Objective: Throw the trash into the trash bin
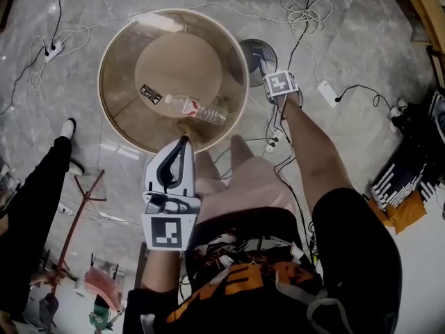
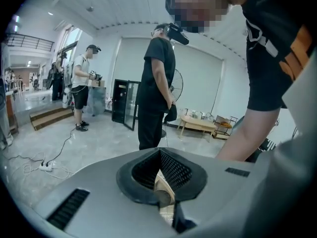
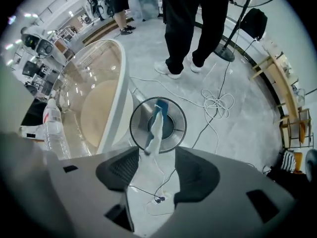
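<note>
Right tool [image 3: 156, 155]: points down at the floor. Its jaws are wide apart and squeeze nothing.
Trash: a white and blue wrapper [image 3: 154, 125] is loose in the gap at the jaw tips, right over the trash bin.
Trash bin [image 3: 179, 133]: small, round and shiny, dark inside. It stands on the floor just beside the counter.
Left tool [image 2: 159, 152]: its jaws are closed tip to tip with nothing in them. It is at the near edge of the counter.
Counter [image 1: 125, 110]: round, with a glass top and a pale rim.
Bottle [image 1: 201, 108]: clear plastic, lying on the counter. Its label is red and white, with words too small to read.
Black packet [image 1: 150, 94]: flat on the counter near the bottle. Its white print is too small to read.
Cables [image 3: 218, 103]: white, coiled on the floor.
</note>
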A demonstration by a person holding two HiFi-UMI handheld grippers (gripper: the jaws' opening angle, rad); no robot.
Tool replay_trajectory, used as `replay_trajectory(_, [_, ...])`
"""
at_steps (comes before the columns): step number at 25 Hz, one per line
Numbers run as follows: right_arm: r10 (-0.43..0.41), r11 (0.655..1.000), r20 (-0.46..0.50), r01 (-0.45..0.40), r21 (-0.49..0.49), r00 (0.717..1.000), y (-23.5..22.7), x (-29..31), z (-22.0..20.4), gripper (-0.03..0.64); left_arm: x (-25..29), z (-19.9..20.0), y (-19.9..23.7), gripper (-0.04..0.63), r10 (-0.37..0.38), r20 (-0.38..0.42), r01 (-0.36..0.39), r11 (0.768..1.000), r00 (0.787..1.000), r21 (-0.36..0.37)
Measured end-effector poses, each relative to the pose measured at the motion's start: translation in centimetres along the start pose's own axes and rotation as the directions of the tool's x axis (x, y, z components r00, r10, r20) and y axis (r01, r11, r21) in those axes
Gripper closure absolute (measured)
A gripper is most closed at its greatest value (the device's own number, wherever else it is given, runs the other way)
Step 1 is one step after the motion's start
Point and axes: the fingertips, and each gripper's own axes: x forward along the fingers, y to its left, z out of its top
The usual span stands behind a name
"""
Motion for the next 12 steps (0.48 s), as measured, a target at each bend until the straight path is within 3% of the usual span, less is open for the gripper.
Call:
replay_trajectory(3, [0.036, 0.999, 0.026, -0.036, 0.003, 0.999, 0.7, 0.7, 0.7, 0.37, 0.0, -0.1, 0.3, 0.572, 0.005, 0.004, -0.005, 1.0, 1.0, -0.006])
replay_trajectory(7, [-0.005, 0.998, 0.013, 0.006, -0.06, 1.0, 0.6, -1.0, 0.8, 0.37, -0.6, 0.1, 0.8, 0.572, 0.04, 0.034, -0.039, 0.999, 0.999, -0.03])
replay_trajectory(9, [0.08, 0.992, 0.072, -0.072, -0.104, 0.994, 3.2, -1.7, 2.2, 0.37, -1.0, 0.4, 1.4, 0.572, 0.059, 0.052, -0.057, 0.998, 0.997, -0.041])
replay_trajectory(12, [0.153, 0.969, 0.186, -0.11, -0.22, 0.971, 7.2, -2.9, 4.9, 0.358, -2.2, 0.5, 3.3, 0.572, 0.084, 0.069, -0.08, 0.995, 0.994, -0.061])
